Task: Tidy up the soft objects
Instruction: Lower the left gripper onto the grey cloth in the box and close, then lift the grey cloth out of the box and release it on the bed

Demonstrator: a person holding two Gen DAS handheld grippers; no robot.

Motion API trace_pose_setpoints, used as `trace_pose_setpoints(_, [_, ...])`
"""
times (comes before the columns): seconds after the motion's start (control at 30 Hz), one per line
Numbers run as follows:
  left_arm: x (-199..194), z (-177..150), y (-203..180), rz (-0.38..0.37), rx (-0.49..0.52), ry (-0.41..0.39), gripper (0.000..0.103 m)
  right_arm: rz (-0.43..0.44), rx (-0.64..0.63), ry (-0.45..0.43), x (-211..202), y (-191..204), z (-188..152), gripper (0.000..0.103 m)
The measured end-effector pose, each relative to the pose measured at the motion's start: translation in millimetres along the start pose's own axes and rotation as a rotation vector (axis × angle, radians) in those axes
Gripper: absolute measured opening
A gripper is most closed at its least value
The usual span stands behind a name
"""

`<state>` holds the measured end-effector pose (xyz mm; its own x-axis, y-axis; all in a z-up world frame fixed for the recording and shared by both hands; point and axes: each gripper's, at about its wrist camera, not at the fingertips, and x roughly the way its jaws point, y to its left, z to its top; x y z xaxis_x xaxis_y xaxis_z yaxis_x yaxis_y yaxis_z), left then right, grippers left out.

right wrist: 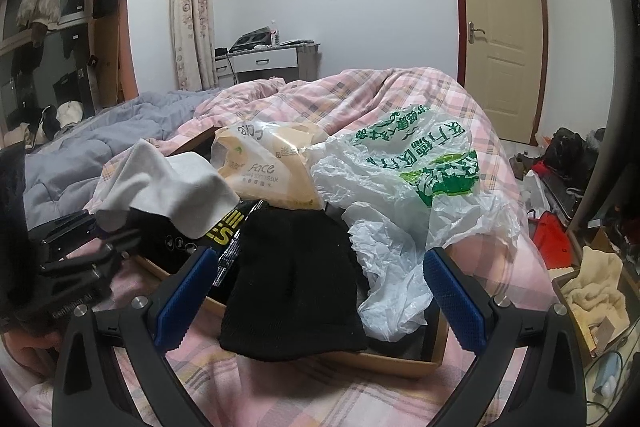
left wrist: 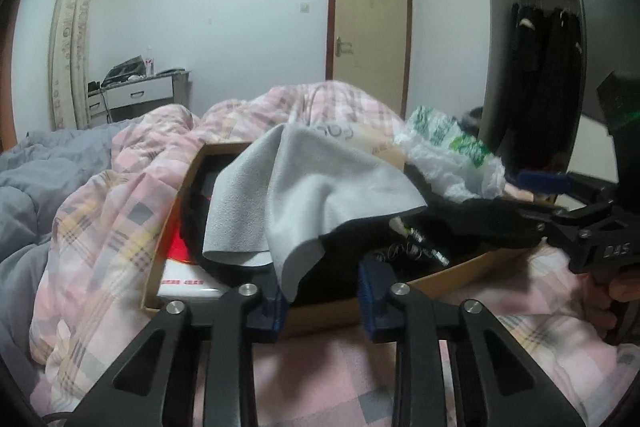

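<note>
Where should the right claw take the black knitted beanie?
The black knitted beanie's near hem, from the front: it overhangs the brown cardboard box's wall and lies free, while its far end meets the crumpled plastic bag.

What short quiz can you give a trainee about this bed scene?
1. True or false: the right gripper is shut on the black knitted hat.
2. The hat rests on which container? A: brown cardboard box; B: blue bucket; C: wire basket.
3. Fill in: the crumpled white plastic bag has ___ print.
Key: 1 false, its jaws stand wide open; 2 A; 3 green.
</note>
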<state>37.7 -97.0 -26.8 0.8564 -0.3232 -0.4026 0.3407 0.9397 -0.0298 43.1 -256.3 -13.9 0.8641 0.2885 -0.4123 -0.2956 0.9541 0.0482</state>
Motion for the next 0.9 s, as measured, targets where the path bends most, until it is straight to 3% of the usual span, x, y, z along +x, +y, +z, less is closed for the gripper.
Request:
trace_pose_setpoints(0.17, [-21, 2, 5, -0.045, -0.028, -0.064, 0.017, -0.001, -0.003, 0.0, 0, 0, 0, 0.102])
trace_pose_setpoints(0.3, [-55, 10, 8, -0.133, -0.035, -0.129, 0.017, -0.003, -0.004, 0.001, 0, 0, 0, 0.102])
trace_pose_setpoints(0.5, [-108, 33, 20, -0.332, -0.025, -0.167, 0.017, -0.003, -0.002, 0.0, 0, 0, 0, 0.102])
trace_pose_setpoints(0.73, [-134, 41, 32, -0.531, 0.043, -0.054, 0.017, -0.003, -0.002, 0.0, 0, 0, 0, 0.102])
trace_pose_setpoints(0.9, [-114, 30, 37, -0.627, 0.005, 0.083, 0.017, -0.003, -0.002, 0.0, 0, 0, 0, 0.102])
